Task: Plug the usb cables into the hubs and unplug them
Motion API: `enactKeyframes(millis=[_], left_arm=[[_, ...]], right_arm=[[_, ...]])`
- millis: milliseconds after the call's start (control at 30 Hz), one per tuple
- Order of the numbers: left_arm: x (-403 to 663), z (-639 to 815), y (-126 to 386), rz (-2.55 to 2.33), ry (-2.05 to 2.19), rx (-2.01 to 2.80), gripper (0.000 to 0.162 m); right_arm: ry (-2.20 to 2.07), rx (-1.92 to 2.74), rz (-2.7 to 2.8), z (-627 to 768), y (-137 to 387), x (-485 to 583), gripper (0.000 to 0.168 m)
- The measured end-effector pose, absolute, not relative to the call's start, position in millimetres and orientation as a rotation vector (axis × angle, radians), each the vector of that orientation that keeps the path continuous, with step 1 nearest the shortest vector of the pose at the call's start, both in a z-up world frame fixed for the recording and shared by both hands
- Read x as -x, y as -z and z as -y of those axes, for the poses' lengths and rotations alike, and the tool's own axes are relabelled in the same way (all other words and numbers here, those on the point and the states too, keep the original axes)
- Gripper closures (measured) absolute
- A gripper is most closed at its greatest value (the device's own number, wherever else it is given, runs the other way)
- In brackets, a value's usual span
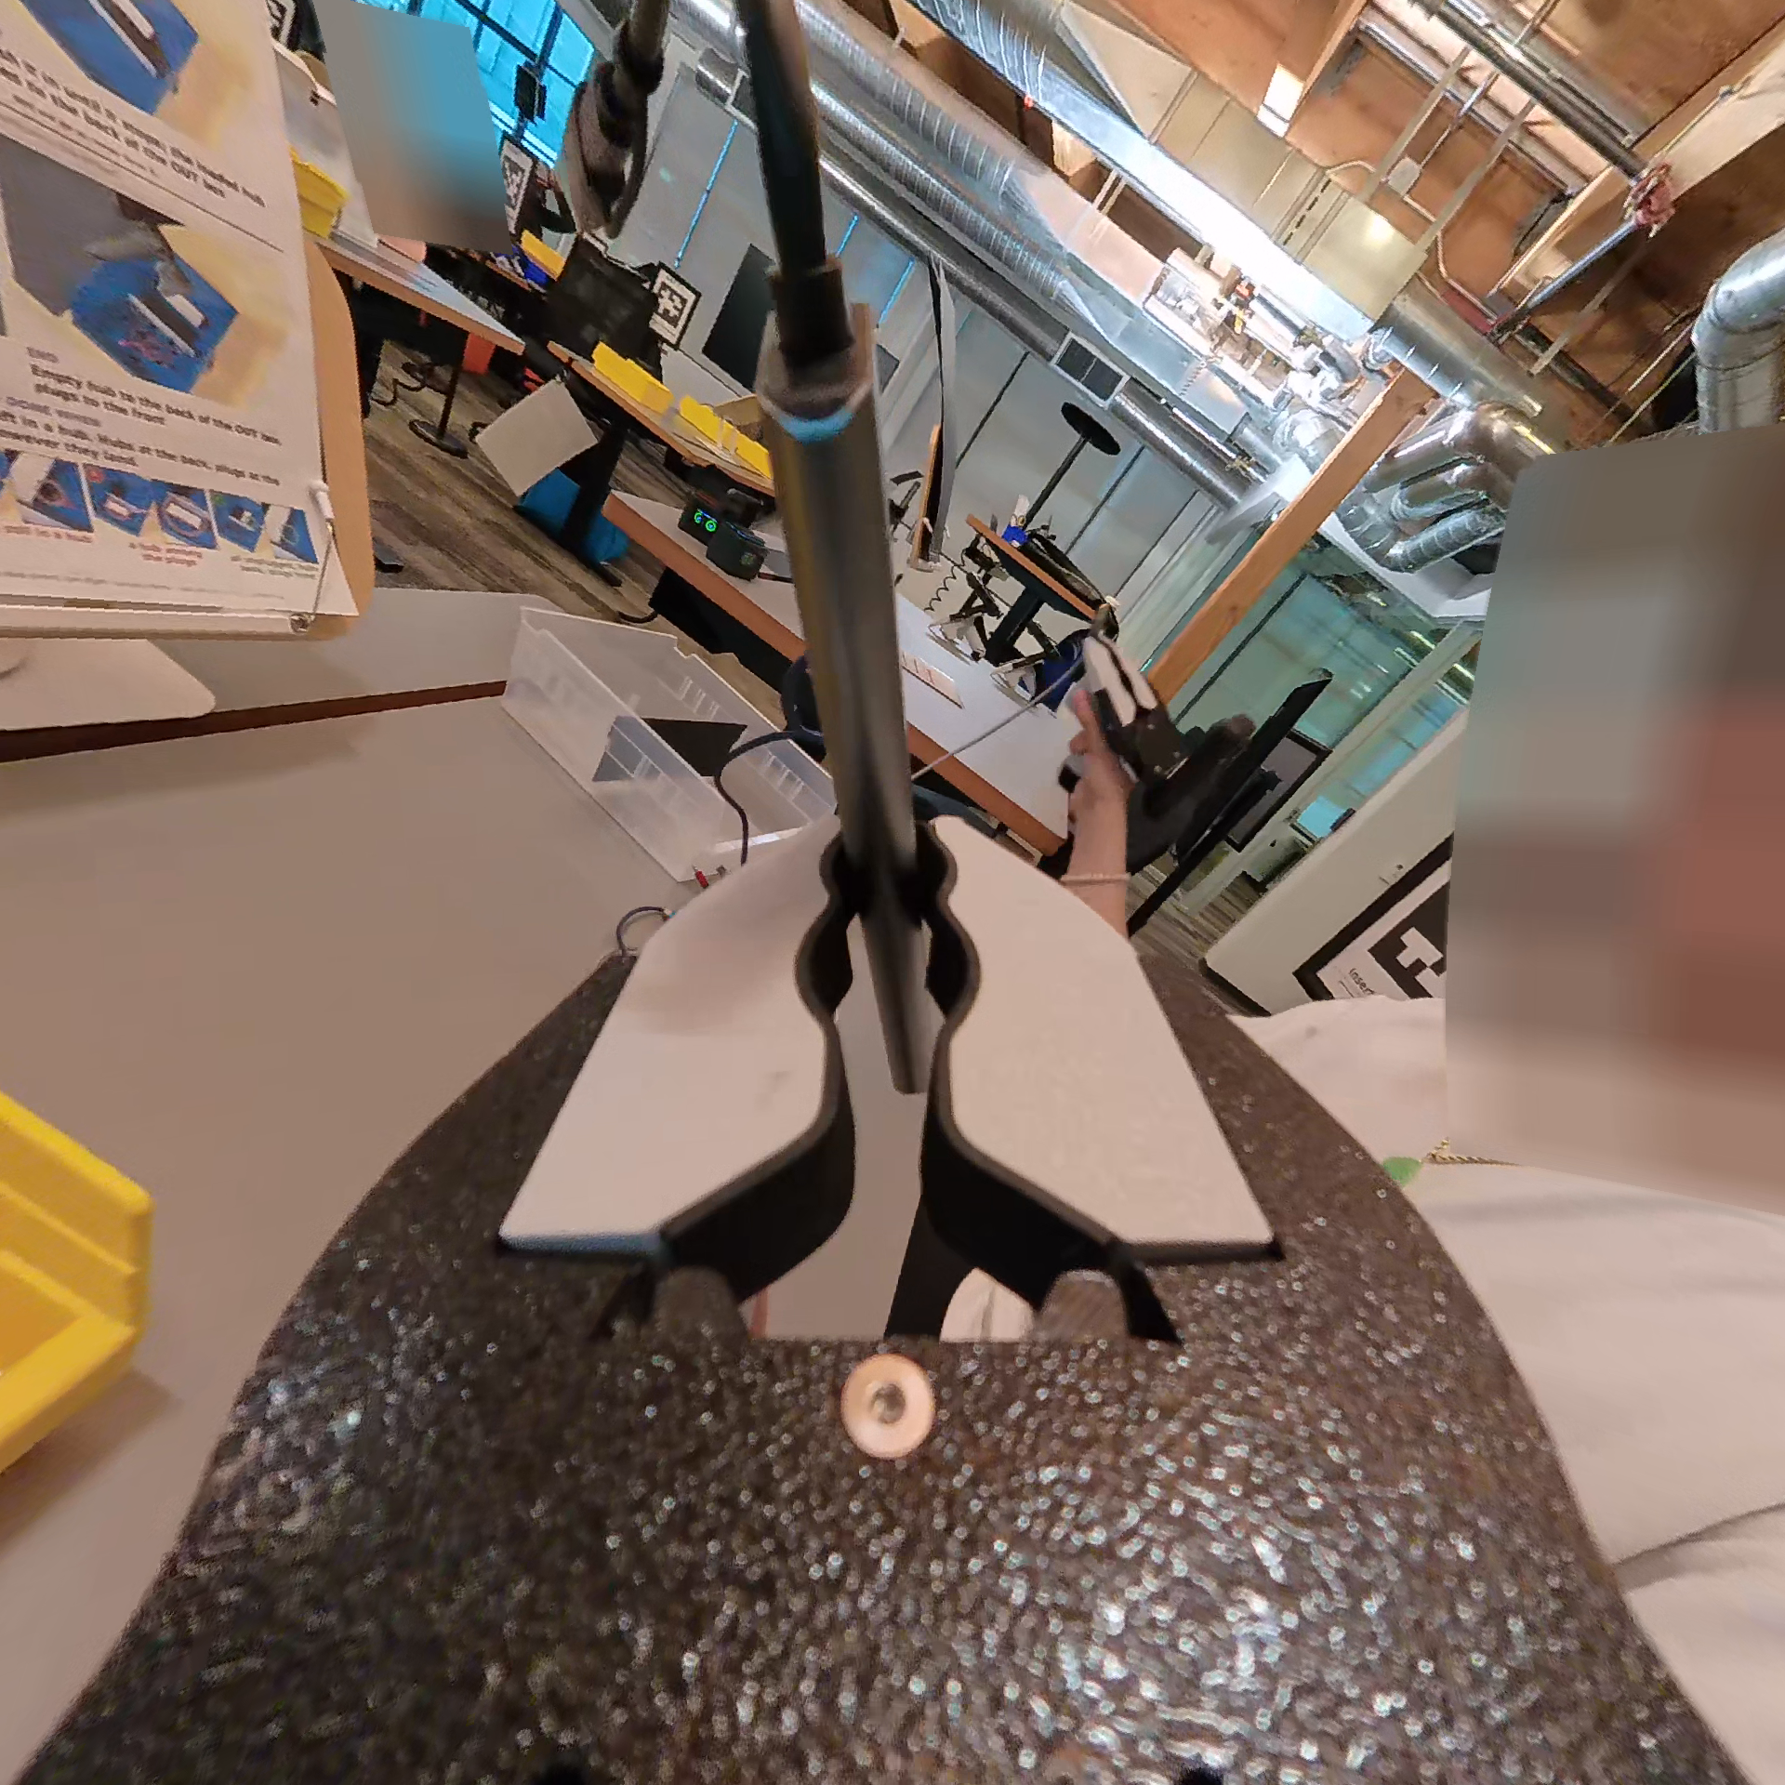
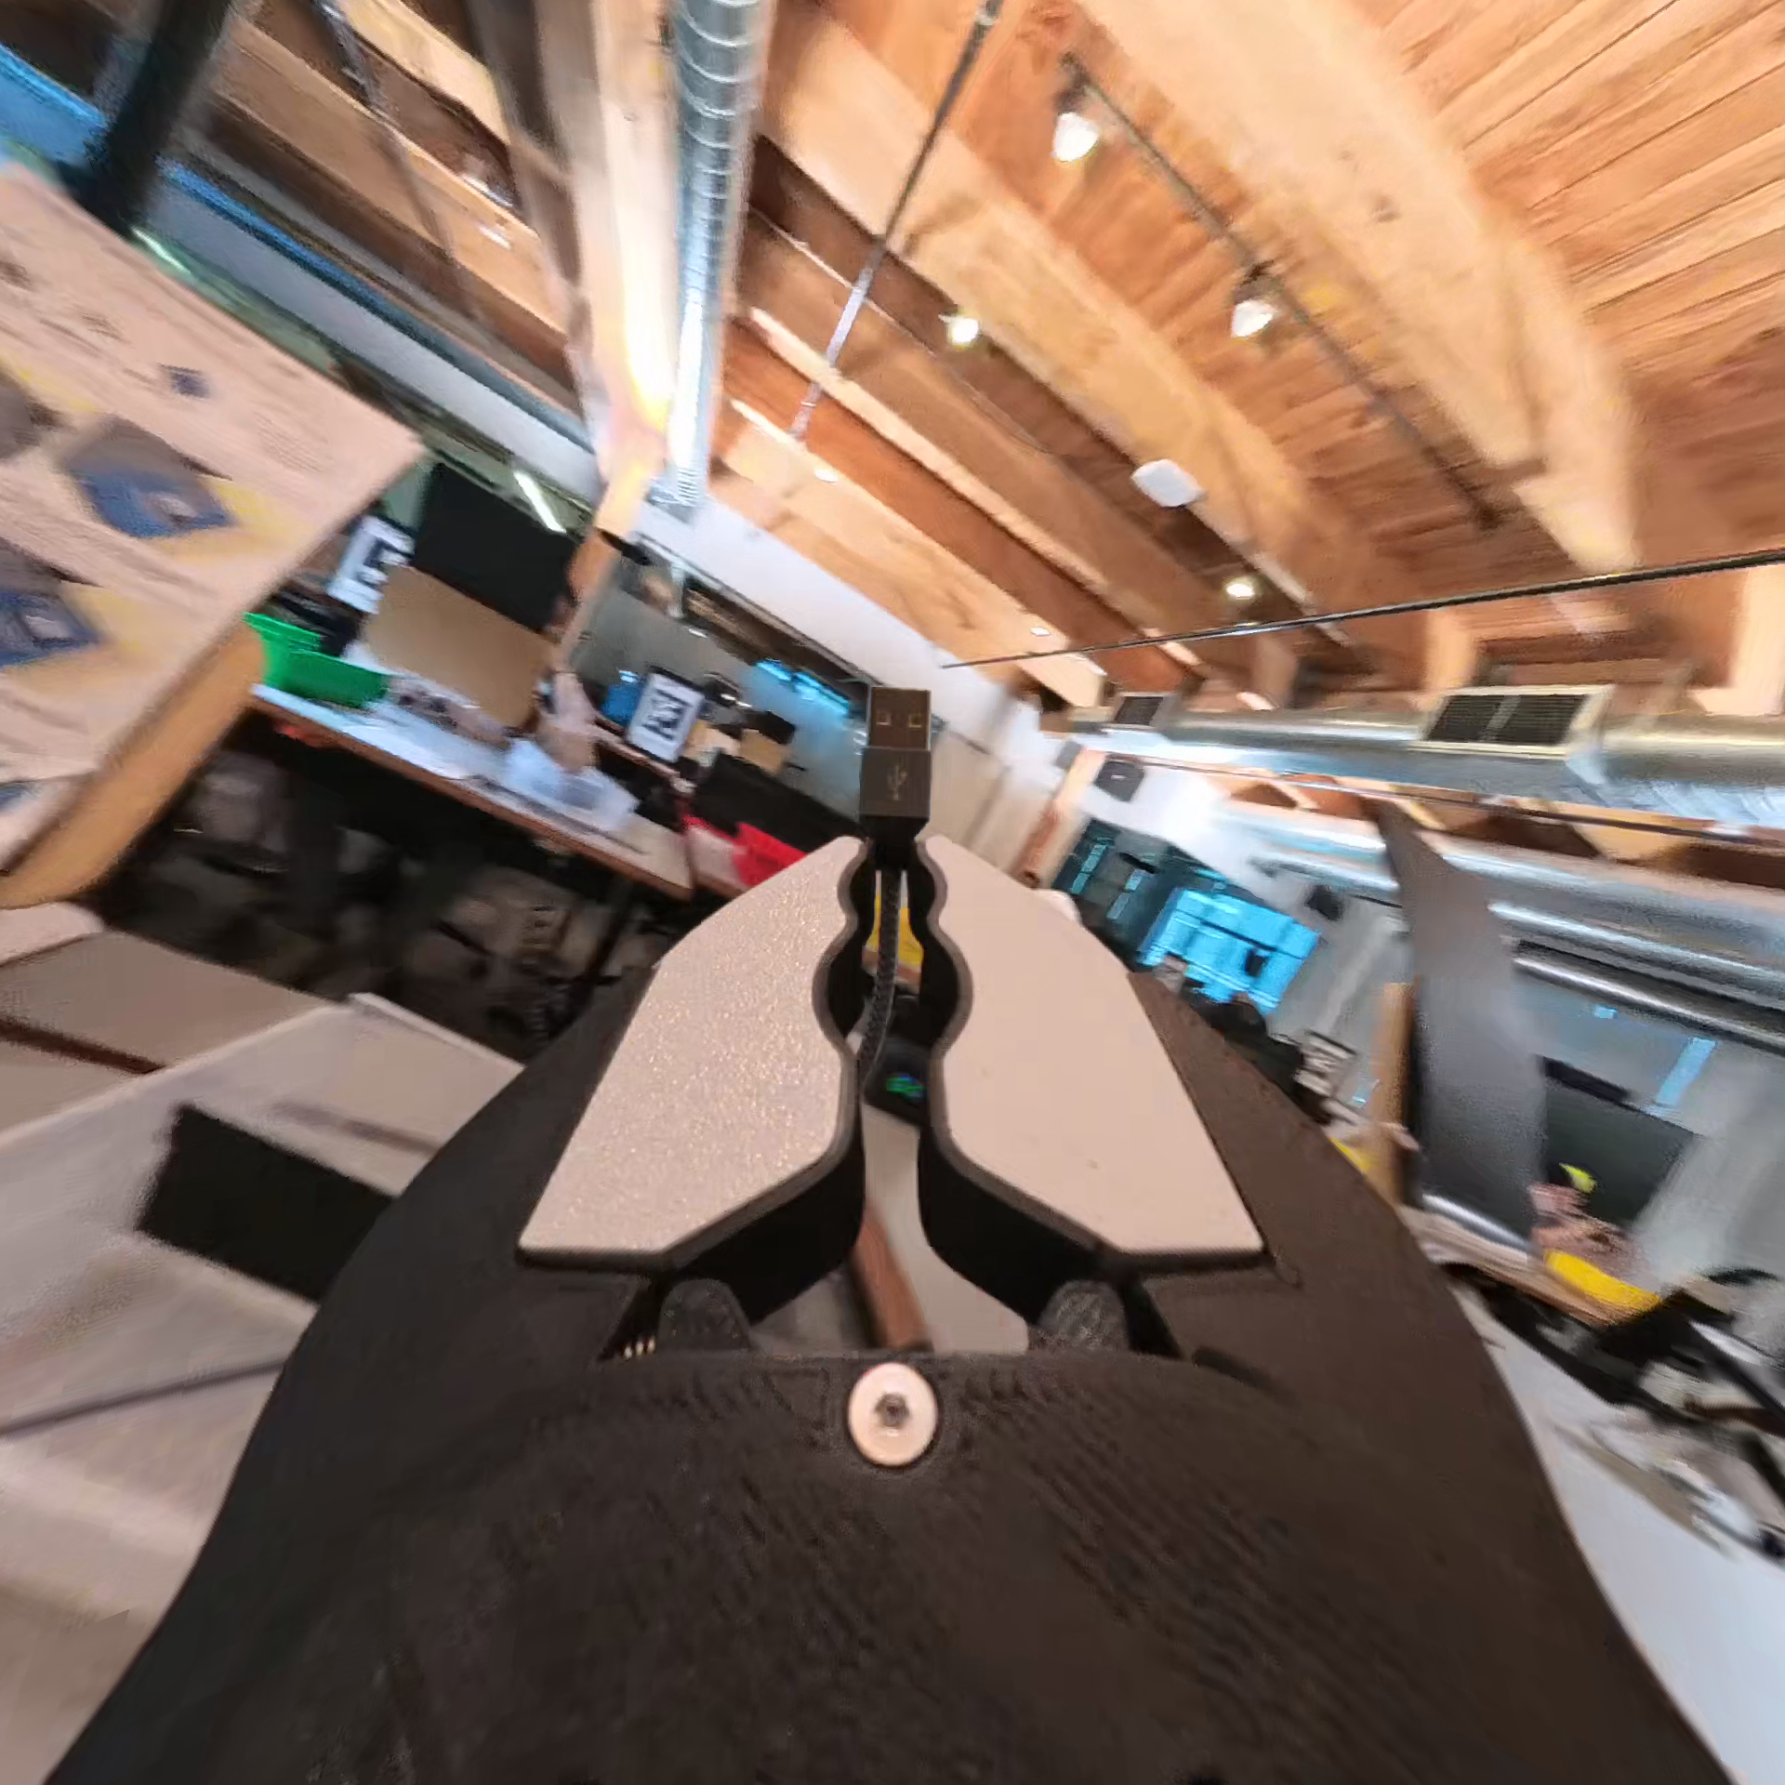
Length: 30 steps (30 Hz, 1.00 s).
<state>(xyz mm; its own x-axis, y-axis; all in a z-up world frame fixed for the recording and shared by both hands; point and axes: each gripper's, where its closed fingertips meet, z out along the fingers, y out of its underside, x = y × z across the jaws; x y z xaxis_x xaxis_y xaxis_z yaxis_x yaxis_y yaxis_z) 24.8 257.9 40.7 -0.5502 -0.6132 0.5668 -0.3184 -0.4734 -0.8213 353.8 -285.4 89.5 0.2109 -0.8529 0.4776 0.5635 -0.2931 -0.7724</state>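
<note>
In the left wrist view my left gripper (image 1: 889, 874) is shut on a slim grey metal USB hub (image 1: 842, 628). The hub is seen edge-on and sticks out past the fingertips, tilted up. Its black cable (image 1: 787, 174) leaves the far end and runs out of the top of the frame. In the right wrist view my right gripper (image 2: 893, 855) is shut on a black braided USB cable (image 2: 884, 966) just behind its plug (image 2: 898, 753). The metal plug end points forward, up toward the ceiling. A hand holding a gripper (image 1: 1125, 691) shows farther off in the left wrist view.
A clear plastic tray (image 1: 580, 676) sits on the grey table (image 1: 290, 918) ahead of the left gripper. A yellow bin (image 1: 58, 1275) is at the left edge. An instruction sheet on a stand (image 1: 145, 338) is at the upper left. A person in a white shirt (image 1: 1594, 1352) is close on the right. My hands' fingertips stand some 65 cm from each other.
</note>
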Motion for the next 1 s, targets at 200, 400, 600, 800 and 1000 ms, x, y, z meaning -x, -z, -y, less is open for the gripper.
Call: enactKeyframes(millis=[200,400,600,800,1000], left_arm=[[-25.5,-264.1,-44.9,-1.469,2.083,1.362,0.152],[-33.8,-278.7,-45.0,-1.444,2.034,1.405,0.152],[-48.5,-270.5,-40.4,-1.461,2.07,1.395,0.152],[-67.8,-248.3,-27.3,-1.545,2.092,1.4,0.152],[-82.0,-228.3,-9.5,-1.617,2.109,1.438,0.152]], right_arm=[[1.631,0.982,-0.569,394.6,-180.3,-370.3,0.162],[1.812,1.022,-0.628,448.3,-263.4,-383.2,0.162],[1.492,1.547,-0.48,377.8,-224.2,-405.9,0.162],[0.63,2.254,-0.17,217.2,20.4,-336.9,0.162],[0.118,2.25,-0.154,96.3,163.1,-262.2,0.162]])
